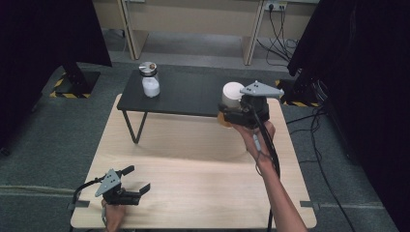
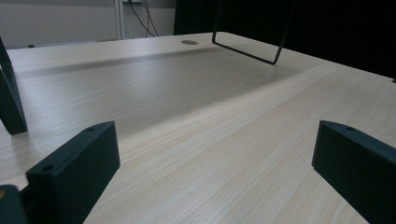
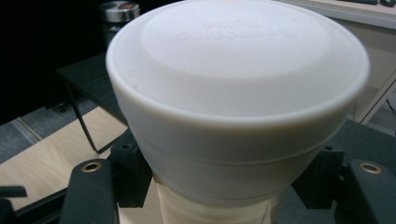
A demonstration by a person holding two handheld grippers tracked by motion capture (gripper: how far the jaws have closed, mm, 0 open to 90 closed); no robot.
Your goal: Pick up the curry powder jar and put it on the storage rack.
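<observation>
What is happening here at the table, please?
A person works with two grippers. The right gripper holds a white-lidded jar by the right end of the black shelf. The left gripper rests open near the table's front left corner, holding nothing. Another jar stands at the shelf's left end.

The left claw point(image 2: 212, 172) sits low over the pale wood-grain worktop point(image 2: 196, 107), its two black jaws spread wide apart with nothing between them (bare boards only). Farther off, a thin black wire leg point(image 2: 247, 51) stands on the worktop, a small round disc point(image 2: 189, 42) lies near the far edge, and another dark leg point(image 2: 10, 102) rises at the left.
</observation>
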